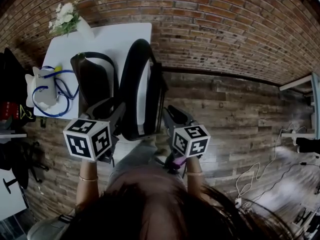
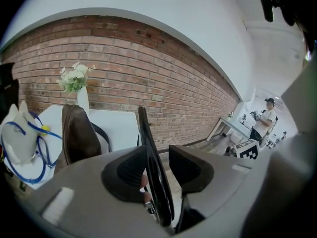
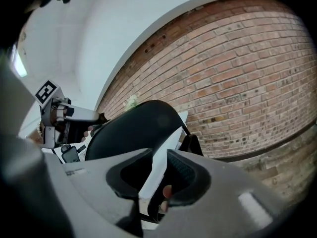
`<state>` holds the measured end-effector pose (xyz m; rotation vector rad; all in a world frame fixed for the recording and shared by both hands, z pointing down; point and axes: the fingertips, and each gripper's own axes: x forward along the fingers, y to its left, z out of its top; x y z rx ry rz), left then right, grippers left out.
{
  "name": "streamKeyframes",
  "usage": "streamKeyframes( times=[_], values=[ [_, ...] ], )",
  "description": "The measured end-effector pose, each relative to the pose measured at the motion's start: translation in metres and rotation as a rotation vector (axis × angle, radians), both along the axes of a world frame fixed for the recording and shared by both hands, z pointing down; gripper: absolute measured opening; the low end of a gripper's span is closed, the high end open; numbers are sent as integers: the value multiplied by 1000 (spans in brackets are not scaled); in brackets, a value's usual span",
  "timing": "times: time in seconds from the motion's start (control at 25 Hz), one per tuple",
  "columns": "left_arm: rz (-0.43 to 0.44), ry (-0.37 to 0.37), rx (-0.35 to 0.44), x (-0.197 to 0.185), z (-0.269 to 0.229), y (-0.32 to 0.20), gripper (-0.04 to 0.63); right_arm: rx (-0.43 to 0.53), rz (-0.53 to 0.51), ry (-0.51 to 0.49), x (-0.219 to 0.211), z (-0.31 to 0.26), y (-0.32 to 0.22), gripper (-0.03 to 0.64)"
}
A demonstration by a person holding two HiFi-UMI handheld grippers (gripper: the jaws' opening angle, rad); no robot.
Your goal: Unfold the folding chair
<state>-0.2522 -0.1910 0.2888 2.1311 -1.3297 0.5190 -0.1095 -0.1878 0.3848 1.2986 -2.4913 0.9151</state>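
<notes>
The black folding chair (image 1: 136,84) stands folded and upright on the floor in front of me, its back edge towards me. My left gripper (image 1: 116,114) reaches its left side. In the left gripper view the chair's thin black rim (image 2: 148,148) runs between the jaws of that gripper (image 2: 158,170); the right pad (image 2: 190,167) stands clear of it, so the jaws are open. My right gripper (image 1: 170,115) is at the chair's right side. In the right gripper view its jaws (image 3: 156,176) are apart around the lower edge of the chair back (image 3: 133,128), not pressing.
Behind the chair is a white table (image 1: 122,34) with a brown bag (image 1: 92,76), a white object with blue cord (image 1: 45,91) and a vase of white flowers (image 1: 67,19). A brick wall (image 1: 225,19) is beyond. Cables (image 1: 260,174) lie on the wood floor at right. A person (image 2: 265,120) stands far off.
</notes>
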Motion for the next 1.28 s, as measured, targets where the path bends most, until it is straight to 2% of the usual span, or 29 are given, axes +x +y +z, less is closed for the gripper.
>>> streamKeyframes(
  times=[0.4,0.84,1.28],
  values=[
    [86,0,-116,9,25,-15,190,-120,-49,1,-15,59,-28,133],
    [125,-17,-166,12,41,-26,190,-269,-131,-24,-45,115,-39,192],
    [177,3,-195,19,50,-31,199,-406,-127,-53,-58,160,-44,210]
  ],
)
